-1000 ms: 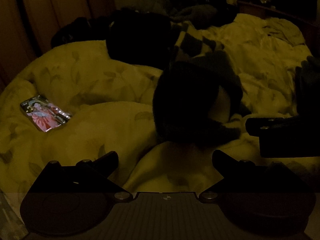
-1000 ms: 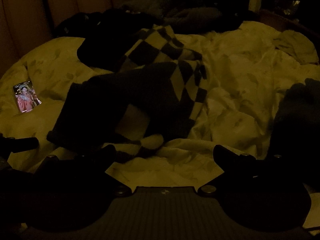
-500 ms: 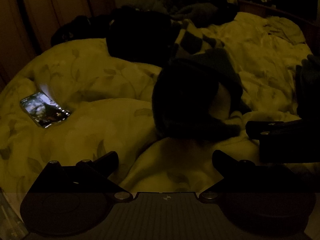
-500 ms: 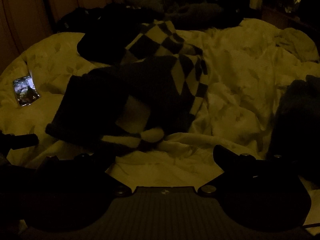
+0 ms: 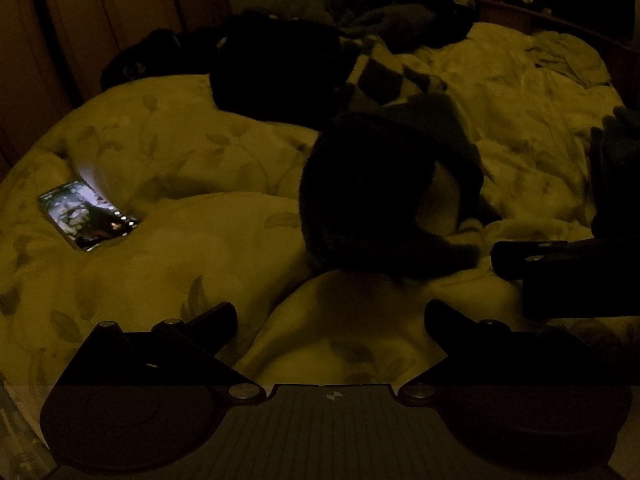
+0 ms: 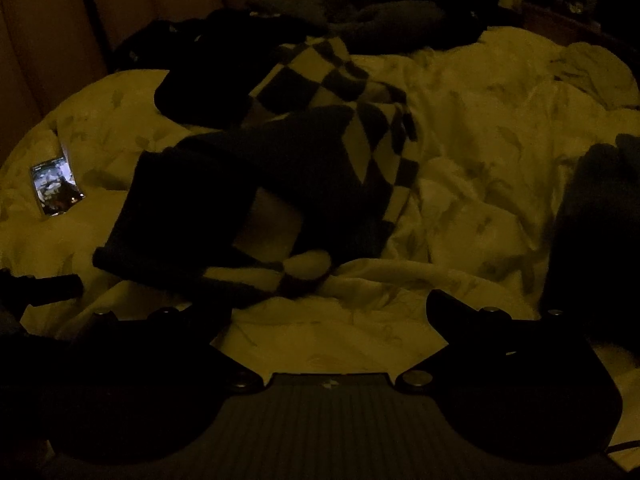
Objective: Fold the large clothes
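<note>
Checkered knit sweater is lying crumpled, unfolded, on the duvet; left gripper and right gripper are hovering spread wide, holding nothing; folding not begun.

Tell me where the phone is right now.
The phone lies screen-up and lit on the quilt, at the left of both wrist views, left of the checkered garment and clear of it.

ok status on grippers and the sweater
Left gripper and right gripper open, empty. Checkered sweater crumpled on duvet, unfolded. Phone lying left of it.
</note>
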A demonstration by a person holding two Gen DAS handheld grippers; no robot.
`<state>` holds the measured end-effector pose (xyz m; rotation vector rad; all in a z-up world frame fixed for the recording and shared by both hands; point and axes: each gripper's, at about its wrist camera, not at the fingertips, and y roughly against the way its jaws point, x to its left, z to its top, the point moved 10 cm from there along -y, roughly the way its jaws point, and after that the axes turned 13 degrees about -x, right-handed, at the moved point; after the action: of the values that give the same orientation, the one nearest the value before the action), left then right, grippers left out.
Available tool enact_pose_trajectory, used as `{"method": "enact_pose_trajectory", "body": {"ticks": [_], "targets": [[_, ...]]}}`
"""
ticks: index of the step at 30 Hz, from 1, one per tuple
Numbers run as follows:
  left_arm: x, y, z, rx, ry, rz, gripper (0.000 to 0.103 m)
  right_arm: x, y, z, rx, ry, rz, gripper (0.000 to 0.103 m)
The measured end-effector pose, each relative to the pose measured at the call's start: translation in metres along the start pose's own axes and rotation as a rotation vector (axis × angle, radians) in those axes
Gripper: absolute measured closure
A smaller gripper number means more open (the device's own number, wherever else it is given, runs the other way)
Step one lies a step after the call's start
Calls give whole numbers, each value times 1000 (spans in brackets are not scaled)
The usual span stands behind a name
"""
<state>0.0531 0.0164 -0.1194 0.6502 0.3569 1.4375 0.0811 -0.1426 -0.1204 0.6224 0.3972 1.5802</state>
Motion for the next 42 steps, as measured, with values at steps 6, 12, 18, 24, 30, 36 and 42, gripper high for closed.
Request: {"method": "enact_pose_trajectory", "body": {"ticks": [6, 12, 18, 24, 30, 36, 42], "targets": [[-1, -1, 1, -21, -8, 0, 0, 0, 4, 4, -40, -13, 18, 0], [-6, -2, 4, -36, -22, -9, 0, -4, 4, 7, -66, -30, 17, 0], [-7, -1, 12, -109, -36, -22, 0, -4, 1, 6, -66, -36, 53, 0], [7, 3, 44, -268, 17, -88, 0, -14, -3, 46, -165, -91, 109, 0], [28, -7, 42, -243, 57, -73, 0, 11, -77, 82, -127, 69, 116, 7], [48, -12, 12, -180, 73, -60, 0, 20, -142, 48, -17, -4, 207, 29], [37, -4, 19, -212, 102, -97, 0, -18, -77, 70, -229, -151, 209, 92]]}}
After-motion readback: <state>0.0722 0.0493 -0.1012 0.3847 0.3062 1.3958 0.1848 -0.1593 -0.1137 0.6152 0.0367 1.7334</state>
